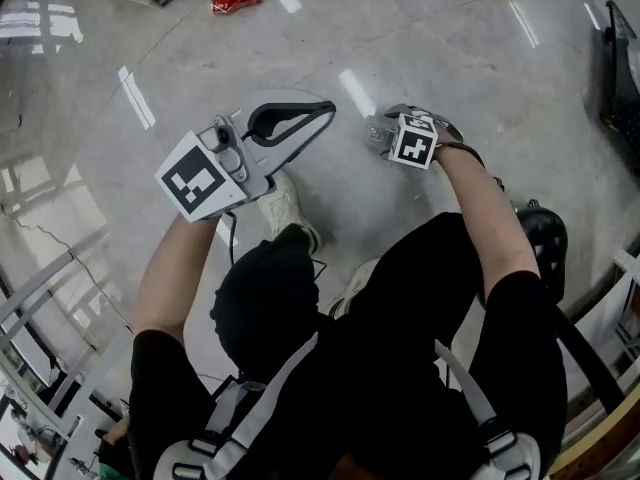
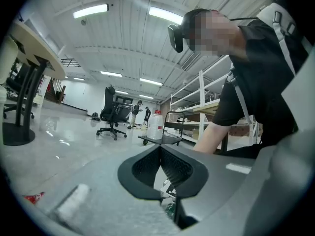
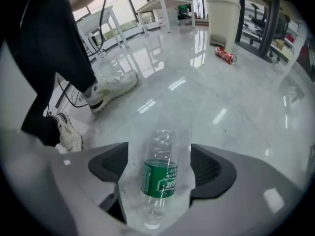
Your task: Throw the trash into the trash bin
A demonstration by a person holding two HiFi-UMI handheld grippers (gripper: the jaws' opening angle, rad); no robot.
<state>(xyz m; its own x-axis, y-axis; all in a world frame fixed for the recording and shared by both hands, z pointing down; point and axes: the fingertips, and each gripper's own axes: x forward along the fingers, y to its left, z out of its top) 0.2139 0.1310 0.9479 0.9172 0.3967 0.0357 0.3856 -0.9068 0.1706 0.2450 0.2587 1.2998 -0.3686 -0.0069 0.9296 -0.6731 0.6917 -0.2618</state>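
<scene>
A clear plastic bottle (image 3: pixel 160 173) with a green label lies on the glossy floor. My right gripper (image 3: pixel 159 147) points down over it, jaws open on either side, and the pads stand clear of it. In the head view the right gripper (image 1: pixel 384 134) is low near the floor and hides the bottle. My left gripper (image 1: pixel 326 110) is held level to its left; its jaws (image 2: pixel 160 147) are shut and hold nothing. A crushed red can (image 1: pixel 237 0) lies farther off and also shows as a can (image 3: pixel 225 55), beside the beige trash bin (image 3: pixel 224 14).
The person's white shoes (image 3: pixel 111 89) and a black cable lie on the floor close to the bottle. A black office chair (image 2: pixel 114 114) and a low cart (image 2: pixel 158 139) with a white jug stand across the room. Table legs (image 3: pixel 267 18) rise near the bin.
</scene>
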